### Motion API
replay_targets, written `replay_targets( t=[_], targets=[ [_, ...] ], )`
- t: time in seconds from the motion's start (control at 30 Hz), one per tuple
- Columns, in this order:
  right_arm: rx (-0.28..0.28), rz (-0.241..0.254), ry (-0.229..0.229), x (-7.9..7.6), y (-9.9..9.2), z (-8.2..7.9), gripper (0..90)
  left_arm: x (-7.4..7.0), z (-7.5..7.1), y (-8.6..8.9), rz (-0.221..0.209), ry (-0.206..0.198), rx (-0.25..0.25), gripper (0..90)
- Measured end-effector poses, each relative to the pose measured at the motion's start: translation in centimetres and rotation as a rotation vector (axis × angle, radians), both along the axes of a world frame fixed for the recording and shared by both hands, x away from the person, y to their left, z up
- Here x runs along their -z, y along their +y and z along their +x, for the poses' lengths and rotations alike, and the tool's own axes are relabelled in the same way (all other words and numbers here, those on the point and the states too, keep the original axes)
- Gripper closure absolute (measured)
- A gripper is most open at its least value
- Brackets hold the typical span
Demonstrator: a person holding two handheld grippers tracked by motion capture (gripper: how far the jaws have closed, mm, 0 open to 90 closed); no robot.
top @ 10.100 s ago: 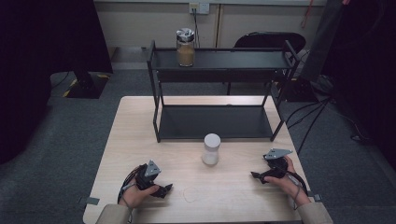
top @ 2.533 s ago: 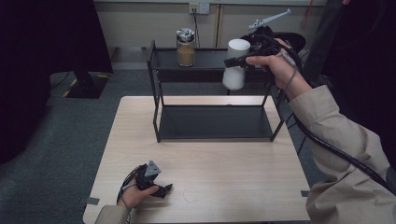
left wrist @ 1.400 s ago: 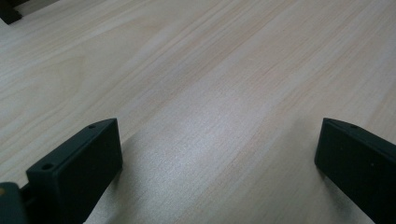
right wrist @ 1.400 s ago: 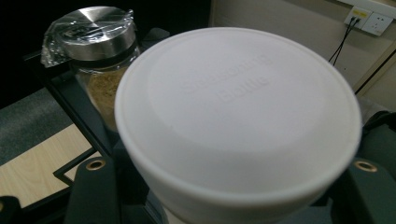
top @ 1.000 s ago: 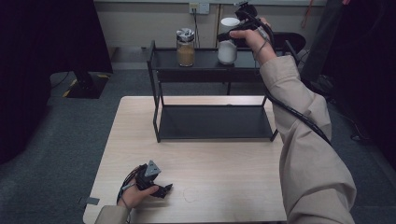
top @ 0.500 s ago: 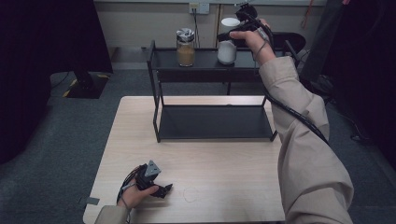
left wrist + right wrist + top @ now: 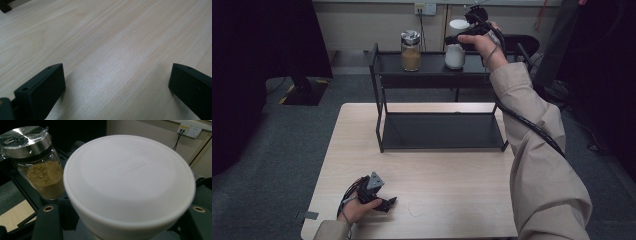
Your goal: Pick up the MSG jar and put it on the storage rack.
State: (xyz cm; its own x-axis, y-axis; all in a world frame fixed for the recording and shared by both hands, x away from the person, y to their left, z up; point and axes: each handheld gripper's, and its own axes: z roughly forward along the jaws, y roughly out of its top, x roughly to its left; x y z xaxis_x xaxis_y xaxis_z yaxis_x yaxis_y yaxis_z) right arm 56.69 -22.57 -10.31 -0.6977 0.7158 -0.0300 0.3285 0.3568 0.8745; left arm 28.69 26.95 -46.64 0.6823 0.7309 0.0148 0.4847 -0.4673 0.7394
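High view: white bottle (image 7: 455, 50) stands on the top shelf of the black rack (image 7: 432, 75), upper middle of the frame, to the right of a glass jar (image 7: 410, 51) with a metal lid and tan powder inside; a clear gap between the two. Right gripper (image 7: 458, 40) reaches in from the right at the bottle's upper part, arm in a beige sleeve (image 7: 537, 165) stretched up across the right side of the frame. Its jaws have just been opening, and the bottle sits between them. Right gripper view: the white lid (image 7: 130, 180) lies close below the camera, one black jaw on each side of the bottle, narrow gaps visible, pads not seen pressing. Left gripper (image 7: 387, 204) rests on the wooden table (image 7: 452, 180), lower left of the frame; in its own view the jaws stand wide apart over bare wood, holding nothing.
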Motion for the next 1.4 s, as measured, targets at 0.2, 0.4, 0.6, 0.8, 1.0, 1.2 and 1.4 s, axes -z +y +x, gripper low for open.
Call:
replay_targets(
  t=[0.2, 0.4, 0.6, 0.8, 1.0, 1.2, 1.4],
  targets=[
    [0.003, 0.024, 0.001, 0.3, -0.3, -0.6, 19.7, 0.0, 0.0, 0.0, 0.0, 0.0, 0.0, 0.0],
    [-0.004, 0.029, 0.001, 0.6, -1.0, -1.5, 10.8, 0.0, 0.0, 0.0, 0.0, 0.0, 0.0, 0.0],
    [-0.038, 0.001, -0.022, 1.0, -1.7, -3.0, 2.5, 0.0, 0.0, 0.0, 0.0, 0.0, 0.0, 0.0],
    [-0.077, -0.005, -0.019, 2.1, -3.0, -4.6, 0.0, 0.0, -0.1, 0.0, 0.0, 0.0, -0.001, 0.0],
    [-0.119, 0.013, -0.013, 3.1, -4.6, -6.6, 0.0, 0.0, -0.2, 0.1, 0.0, 0.0, -0.002, 0.0],
    [-0.154, 0.034, 0.004, 4.3, -5.8, -8.5, 0.0, 0.0, -0.3, 0.1, -0.001, 0.0, -0.004, 0.0],
    [-0.196, 0.016, 0.014, 5.9, -6.2, -9.9, 0.0, 0.0, -0.3, 0.1, -0.001, 0.0, -0.005, 0.0]
  ],
)
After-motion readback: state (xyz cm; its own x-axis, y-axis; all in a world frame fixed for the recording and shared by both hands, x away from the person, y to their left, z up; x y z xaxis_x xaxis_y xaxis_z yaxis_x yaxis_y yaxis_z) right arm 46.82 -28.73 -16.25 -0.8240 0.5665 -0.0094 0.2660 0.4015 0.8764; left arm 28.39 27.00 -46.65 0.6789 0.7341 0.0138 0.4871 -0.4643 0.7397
